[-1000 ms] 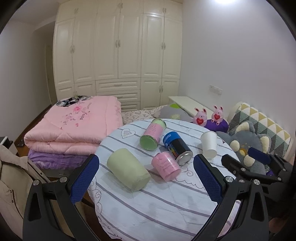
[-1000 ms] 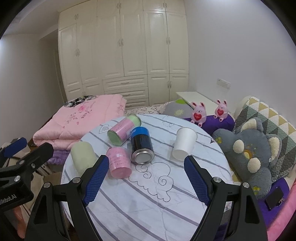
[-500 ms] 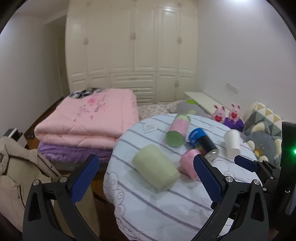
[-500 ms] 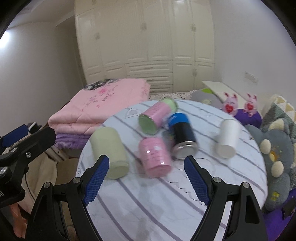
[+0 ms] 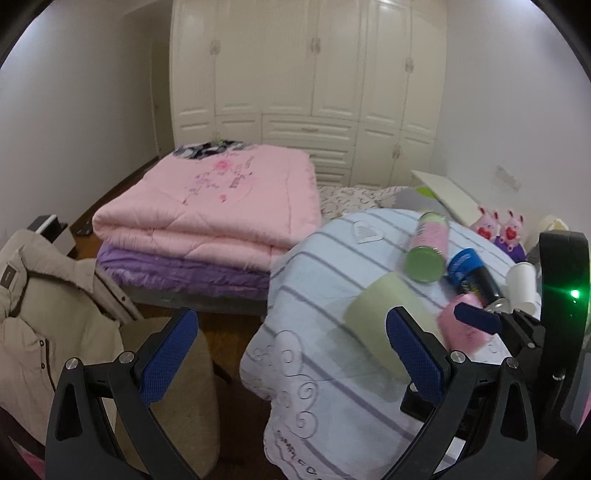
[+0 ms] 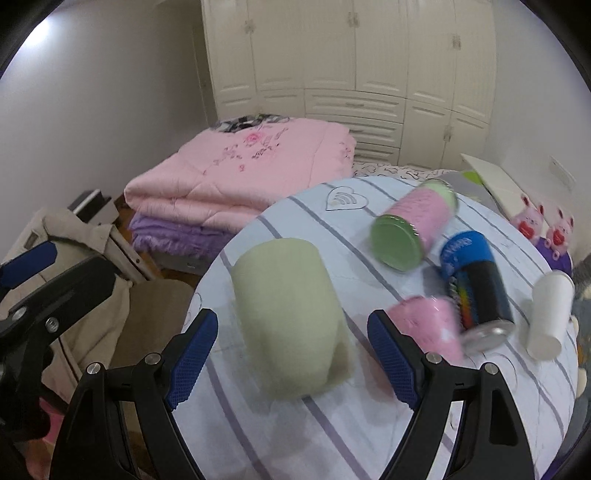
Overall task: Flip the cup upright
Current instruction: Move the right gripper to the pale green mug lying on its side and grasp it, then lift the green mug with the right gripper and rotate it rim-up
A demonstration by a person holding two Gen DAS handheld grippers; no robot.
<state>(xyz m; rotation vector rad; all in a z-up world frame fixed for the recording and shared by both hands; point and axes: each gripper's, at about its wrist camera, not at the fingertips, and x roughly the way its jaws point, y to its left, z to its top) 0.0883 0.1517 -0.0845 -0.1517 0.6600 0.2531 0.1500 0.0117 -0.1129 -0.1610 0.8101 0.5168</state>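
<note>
Green cup on its side

Pale green cup (image 6: 288, 314) lies tipped on the striped counter (image 6: 369, 435), near its 9 o'clock edge, base toward 12 o'clock.

Both views are dim and slightly grainy, lit by soft indoor light from above; a bright patch glares on the wall (image 6: 44, 33) at the upper left of the right wrist view. Fisheye bending curves the wardrobe (image 5: 306, 85) doors, and dark vignette fills every corner. Motion blur smears the green cup (image 6: 288, 314), pink cup (image 6: 430, 325) and cans, while the blue pads stay sharp. A soft shadow lies beside the green cup on the bench (image 6: 369, 435). A green lamp (image 5: 574, 294) flares at the right edge of the left wrist view
</note>
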